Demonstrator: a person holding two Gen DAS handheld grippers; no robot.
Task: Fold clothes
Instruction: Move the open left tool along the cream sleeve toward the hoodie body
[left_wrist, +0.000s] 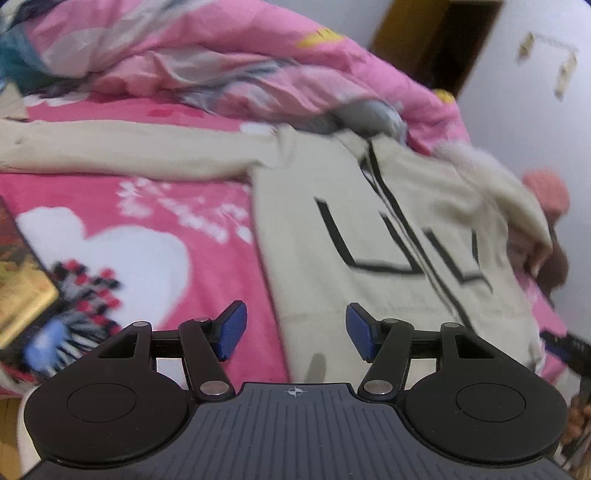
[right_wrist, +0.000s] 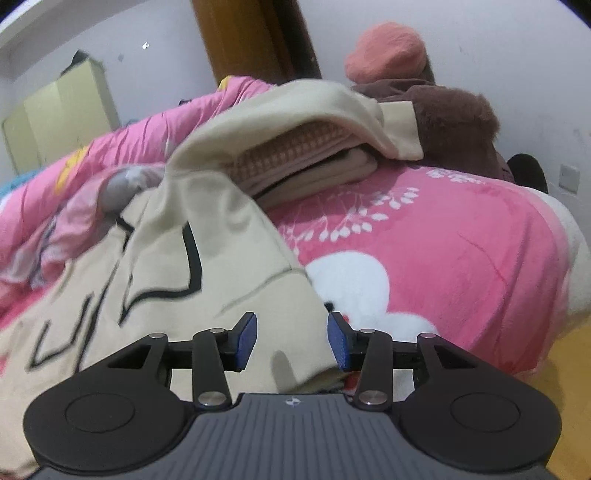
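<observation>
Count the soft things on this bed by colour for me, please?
Cream: 1, sweater
Pink: 3, bedsheet, quilt, hat
Brown: 1, fluffy garment
Tan: 1, folded stack
Total: 6

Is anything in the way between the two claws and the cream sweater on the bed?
Nothing visible. The left claw and right claw both hang open right over the cream sweater, with only air between. One sleeve is draped over a folded stack on the pink blanket.
</observation>
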